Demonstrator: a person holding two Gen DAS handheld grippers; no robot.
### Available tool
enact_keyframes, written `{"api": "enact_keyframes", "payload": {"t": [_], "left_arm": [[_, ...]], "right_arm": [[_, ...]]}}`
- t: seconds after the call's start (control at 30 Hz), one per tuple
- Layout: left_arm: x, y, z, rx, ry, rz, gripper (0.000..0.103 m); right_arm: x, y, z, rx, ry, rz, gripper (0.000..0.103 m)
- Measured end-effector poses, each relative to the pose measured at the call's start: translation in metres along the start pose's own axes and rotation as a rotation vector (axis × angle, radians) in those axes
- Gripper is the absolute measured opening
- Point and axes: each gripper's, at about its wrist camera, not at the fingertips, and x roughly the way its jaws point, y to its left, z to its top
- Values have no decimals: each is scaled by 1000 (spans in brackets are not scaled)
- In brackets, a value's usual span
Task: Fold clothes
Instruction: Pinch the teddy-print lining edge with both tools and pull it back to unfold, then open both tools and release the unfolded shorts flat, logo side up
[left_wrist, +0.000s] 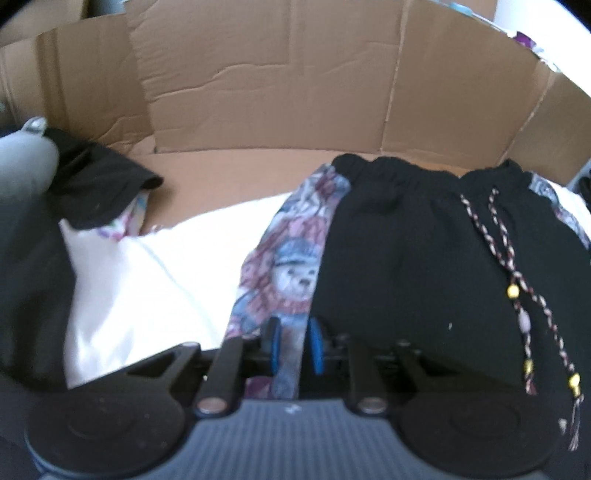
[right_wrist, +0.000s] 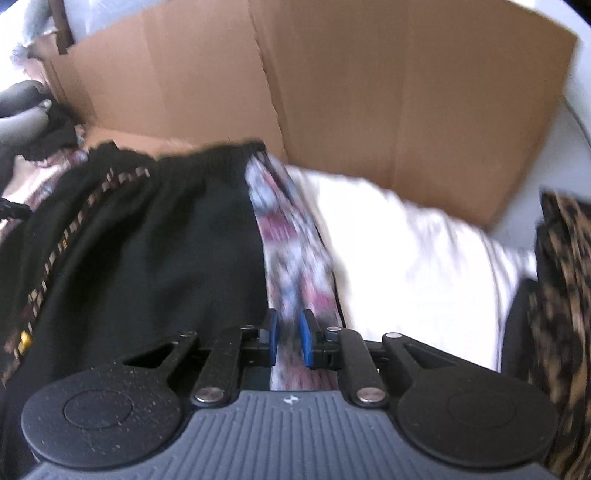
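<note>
Left wrist view: my left tool (left_wrist: 294, 341) pinches the printed bear-pattern cloth (left_wrist: 286, 273) between blue pads; right tool (right_wrist: 289, 339) also straddles that cloth (right_wrist: 291, 236), pads close, apparently clamped. Black drawstring garment (left_wrist: 413, 258) lies on the printed cloth, waistband toward the cardboard wall (left_wrist: 266, 81), over white bedding (left_wrist: 147, 280). To fold well, I judge both corners should lift evenly, taut. Knit looks soft, limp; braided beaded cord (left_wrist: 517, 288) may snag.

My two wrist views sit close above the black garment (left_wrist: 406, 258) (right_wrist: 147, 240), facing the cardboard wall (left_wrist: 277, 81) (right_wrist: 369, 92) behind it.
</note>
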Motion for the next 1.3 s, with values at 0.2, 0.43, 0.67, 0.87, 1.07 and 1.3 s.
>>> {"api": "enact_keyframes", "payload": {"t": [0.2,0.43,0.67,0.87,1.07,1.3], "left_arm": [[-15,4,-16,-11,-11,24,20],[-38,3,-35,15,-28,67,20],[-43,6,-68,34,15,108,23],[-54,12,-96,11,58,129,23],[-70,16,-123,-14,102,148,24],[-87,15,-144,-30,149,181,29]], "right_arm": [[-18,-6,-36,30,17,-31,18],[-45,0,-69,17,24,-64,18],[-58,-13,-99,64,74,-84,18],[-73,-20,-120,81,96,-97,18],[-90,-19,-142,97,112,-119,18],[-110,-19,-158,100,126,-148,18]]}}
